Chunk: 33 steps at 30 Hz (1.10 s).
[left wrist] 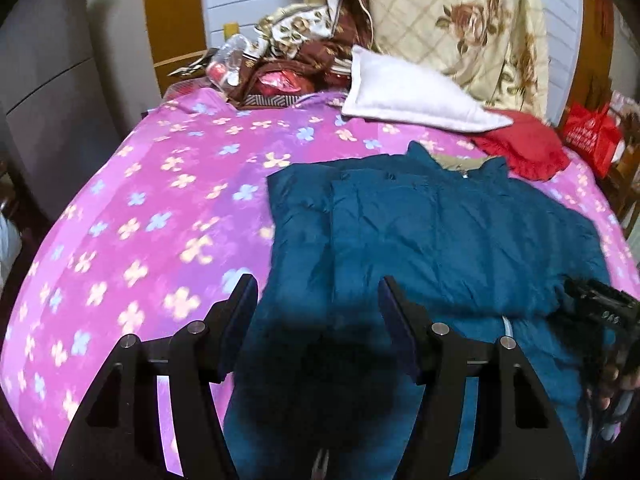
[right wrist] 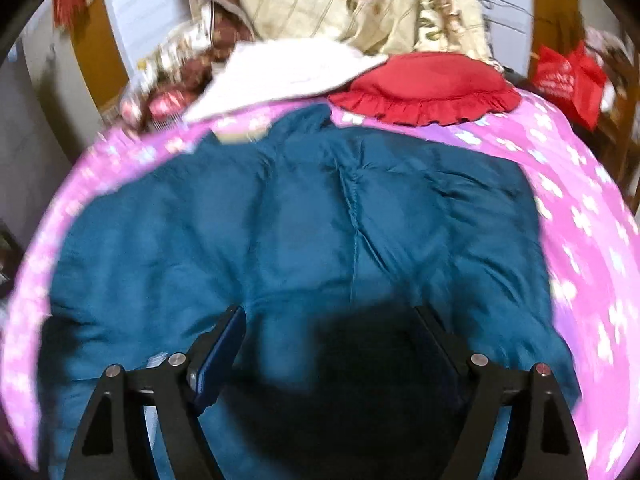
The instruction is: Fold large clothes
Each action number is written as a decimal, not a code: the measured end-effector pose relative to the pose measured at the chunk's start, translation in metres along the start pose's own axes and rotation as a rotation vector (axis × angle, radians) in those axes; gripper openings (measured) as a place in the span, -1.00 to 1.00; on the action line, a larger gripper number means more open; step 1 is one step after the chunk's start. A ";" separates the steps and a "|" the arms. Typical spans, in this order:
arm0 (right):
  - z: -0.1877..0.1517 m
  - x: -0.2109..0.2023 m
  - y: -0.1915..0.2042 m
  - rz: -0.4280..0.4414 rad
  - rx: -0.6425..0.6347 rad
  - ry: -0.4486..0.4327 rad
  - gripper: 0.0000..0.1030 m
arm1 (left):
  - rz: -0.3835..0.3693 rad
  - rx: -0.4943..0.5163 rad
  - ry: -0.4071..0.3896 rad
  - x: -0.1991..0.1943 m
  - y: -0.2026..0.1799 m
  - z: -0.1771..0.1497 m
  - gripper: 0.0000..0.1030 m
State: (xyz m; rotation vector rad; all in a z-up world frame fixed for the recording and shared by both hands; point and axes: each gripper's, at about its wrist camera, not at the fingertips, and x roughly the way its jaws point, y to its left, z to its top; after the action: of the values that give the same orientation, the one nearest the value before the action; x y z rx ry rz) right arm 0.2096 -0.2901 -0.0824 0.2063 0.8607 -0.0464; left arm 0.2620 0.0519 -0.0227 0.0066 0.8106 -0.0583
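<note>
Teal jacket (left wrist: 440,232) is lying collar-up toward frame top on the bed (left wrist: 160,200); left gripper (left wrist: 316,300) and right gripper (right wrist: 328,320) are both hovering wide open, empty, over its lower hem.

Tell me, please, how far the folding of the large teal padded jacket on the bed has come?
Done: the large teal padded jacket lies spread on the pink flowered bedsheet, its left sleeve seemingly folded over the body. In hand: nothing; the left gripper and right gripper are both open above it. Left: the remaining folds.
</note>
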 end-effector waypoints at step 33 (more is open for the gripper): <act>-0.223 -0.161 -0.127 -0.178 0.254 0.014 0.59 | 0.122 -0.081 0.070 -0.101 0.066 -0.183 0.22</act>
State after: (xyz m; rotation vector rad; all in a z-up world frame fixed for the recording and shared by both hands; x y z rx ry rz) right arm -0.0778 -0.3774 -0.1220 0.3675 0.8844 -0.3224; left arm 0.0639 0.1279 -0.0766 -0.0182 0.8801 0.0902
